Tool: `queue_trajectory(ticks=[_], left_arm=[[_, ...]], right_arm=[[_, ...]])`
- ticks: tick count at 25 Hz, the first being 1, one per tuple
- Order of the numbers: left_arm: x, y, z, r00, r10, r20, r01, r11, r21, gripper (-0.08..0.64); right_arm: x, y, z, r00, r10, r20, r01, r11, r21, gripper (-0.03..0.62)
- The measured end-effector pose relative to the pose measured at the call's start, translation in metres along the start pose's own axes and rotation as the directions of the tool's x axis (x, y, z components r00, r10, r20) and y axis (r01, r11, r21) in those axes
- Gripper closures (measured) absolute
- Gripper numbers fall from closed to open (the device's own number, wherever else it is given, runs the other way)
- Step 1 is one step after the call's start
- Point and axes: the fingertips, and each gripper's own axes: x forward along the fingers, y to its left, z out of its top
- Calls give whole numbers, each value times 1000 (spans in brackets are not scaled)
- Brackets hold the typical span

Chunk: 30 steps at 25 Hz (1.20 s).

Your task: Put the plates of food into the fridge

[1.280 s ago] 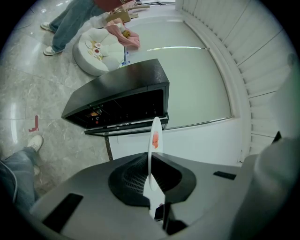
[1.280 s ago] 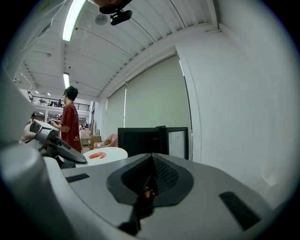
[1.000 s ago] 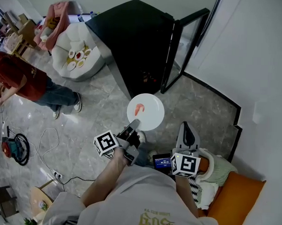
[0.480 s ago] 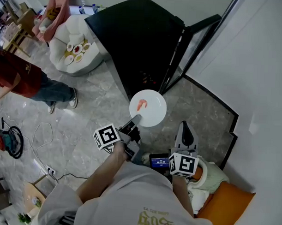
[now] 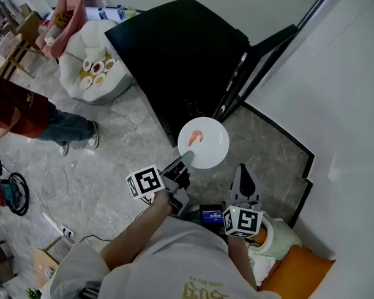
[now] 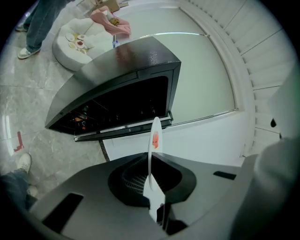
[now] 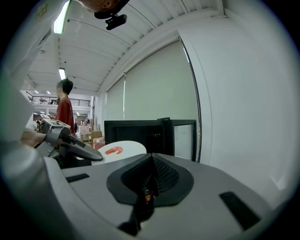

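Flooring: grey marbled floor under everything, below both grippers.

Fridge: black, low cabinet, ahead of the left gripper and just beyond the plate's far rim. Its door stands open on the side nearer the right gripper; the inside is dark, and its contents cannot be made out.

Person: red top, blue trousers, standing far out to the left of the left gripper.

Pouf: white, rounded, well apart to the left and ahead of the left gripper, with several small dishes on top.

Plate: round, plain white, shallow. It is held level in the air in front of the fridge opening, outside the cabinet, ahead and left of the right gripper.

Left gripper: jaws clamped on the plate's near rim; the plate shows edge-on in the left gripper view.

Right gripper: jaws pressed together with nothing between them, beside and slightly behind the left gripper.

Food: one small orange-red piece, curved, on the plate's left half, off centre.
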Motion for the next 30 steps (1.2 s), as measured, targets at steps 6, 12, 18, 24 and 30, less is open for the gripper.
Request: queue_trajectory(ticks=[6, 12, 18, 24, 30], left_arm=[[11, 3, 10, 998, 28, 64, -27, 1000, -16, 545], [39, 1, 16, 992, 27, 125, -25, 999, -22, 545], [47, -8, 25, 986, 15, 168, -13, 1000, -12, 545], [63, -4, 31, 980, 26, 196, -21, 999, -27, 545], [74, 11, 35, 978, 55, 200, -48, 998, -41, 545]], right_arm=[[23, 7, -5, 996, 79, -31, -80, 997, -13, 583], [52, -9, 0, 992, 125, 5, -124, 991, -58, 583], [66, -24, 15, 994, 95, 58, -90, 992, -85, 583], [85, -32, 15, 992, 101, 71, -96, 993, -64, 583], [102, -28, 5, 989, 135, 51, -131, 988, -81, 583]])
